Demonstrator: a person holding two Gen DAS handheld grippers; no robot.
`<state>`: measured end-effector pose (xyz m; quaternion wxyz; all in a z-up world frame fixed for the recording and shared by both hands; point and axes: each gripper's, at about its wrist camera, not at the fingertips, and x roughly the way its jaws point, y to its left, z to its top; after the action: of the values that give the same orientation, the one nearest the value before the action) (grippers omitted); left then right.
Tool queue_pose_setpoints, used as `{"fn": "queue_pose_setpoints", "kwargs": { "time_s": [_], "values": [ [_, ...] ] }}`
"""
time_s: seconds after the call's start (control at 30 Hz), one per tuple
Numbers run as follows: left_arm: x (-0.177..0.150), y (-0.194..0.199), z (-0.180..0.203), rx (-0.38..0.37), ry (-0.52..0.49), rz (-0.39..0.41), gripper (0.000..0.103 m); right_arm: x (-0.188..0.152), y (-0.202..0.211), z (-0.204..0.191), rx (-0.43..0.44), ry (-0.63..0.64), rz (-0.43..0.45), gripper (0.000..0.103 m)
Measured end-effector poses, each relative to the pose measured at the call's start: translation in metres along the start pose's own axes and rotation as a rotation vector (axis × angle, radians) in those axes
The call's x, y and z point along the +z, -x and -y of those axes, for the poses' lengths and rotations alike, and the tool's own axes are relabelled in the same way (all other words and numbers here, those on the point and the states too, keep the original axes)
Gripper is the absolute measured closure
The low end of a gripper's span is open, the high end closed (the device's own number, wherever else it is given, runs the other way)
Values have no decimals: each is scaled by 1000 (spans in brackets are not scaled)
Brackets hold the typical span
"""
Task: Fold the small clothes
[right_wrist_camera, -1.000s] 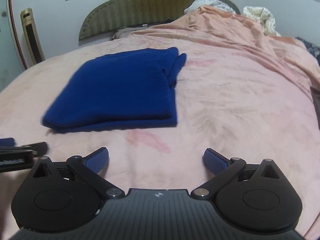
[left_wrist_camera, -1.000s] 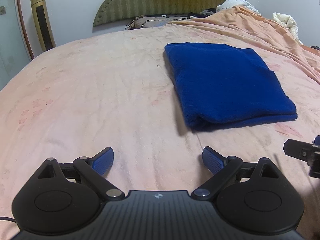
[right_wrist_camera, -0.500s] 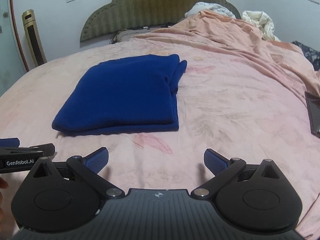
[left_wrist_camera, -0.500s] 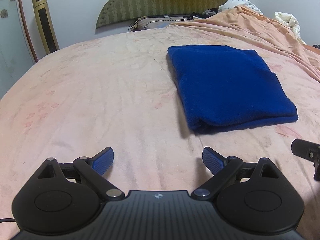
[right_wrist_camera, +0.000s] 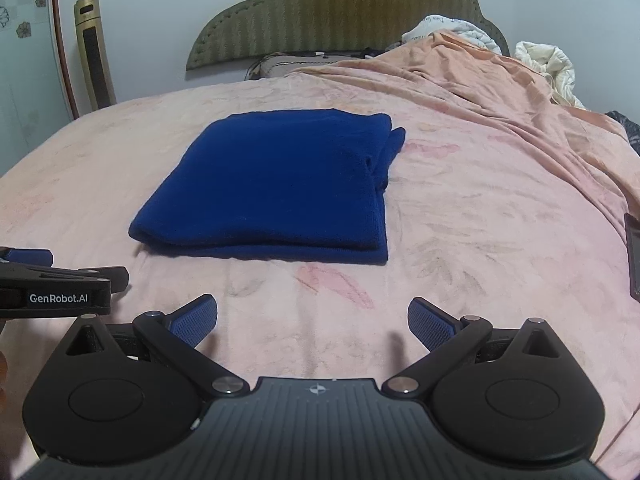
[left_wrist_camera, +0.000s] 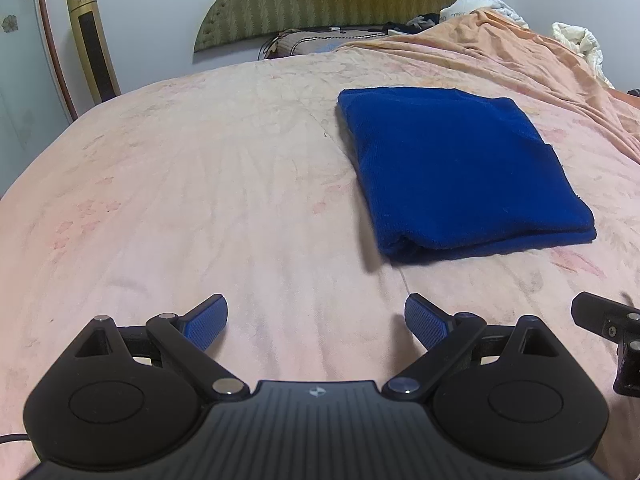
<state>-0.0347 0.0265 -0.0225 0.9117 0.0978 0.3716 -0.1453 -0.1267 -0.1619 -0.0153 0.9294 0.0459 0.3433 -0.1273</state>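
A dark blue garment (left_wrist_camera: 456,168) lies folded into a neat rectangle on the pink bedspread (left_wrist_camera: 200,200). In the right wrist view the same blue garment (right_wrist_camera: 276,188) sits ahead and slightly left. My left gripper (left_wrist_camera: 316,322) hovers over the bedspread, near and to the left of the garment, open with nothing between its blue pads. My right gripper (right_wrist_camera: 312,322) hangs short of the garment's near edge, open and empty too. The left gripper's side (right_wrist_camera: 60,280) shows at the left of the right wrist view.
An olive headboard (right_wrist_camera: 332,12) and a pillow stand at the far end. An orange blanket (right_wrist_camera: 500,84) is bunched along the right, with white bedding (right_wrist_camera: 548,68) behind. A gold tower unit (left_wrist_camera: 94,40) stands by the left wall. A dark flat object (right_wrist_camera: 633,256) lies at the right edge.
Both grippers have drawn back and lifted away from the folded garment, which looks farther off now. The garment itself has not moved. Both stay open.
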Motion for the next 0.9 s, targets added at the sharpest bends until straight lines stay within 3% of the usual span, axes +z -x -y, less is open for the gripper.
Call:
{"fn": "queue_pose_setpoints", "kwargs": {
  "time_s": [0.27,0.9],
  "values": [
    [0,5,1,16,-3,1,7,-1,3,-4,-46,45,14,0],
    [-2,8,4,34,-19,0,7,-2,7,0,-22,12,22,0]
  ]
}}
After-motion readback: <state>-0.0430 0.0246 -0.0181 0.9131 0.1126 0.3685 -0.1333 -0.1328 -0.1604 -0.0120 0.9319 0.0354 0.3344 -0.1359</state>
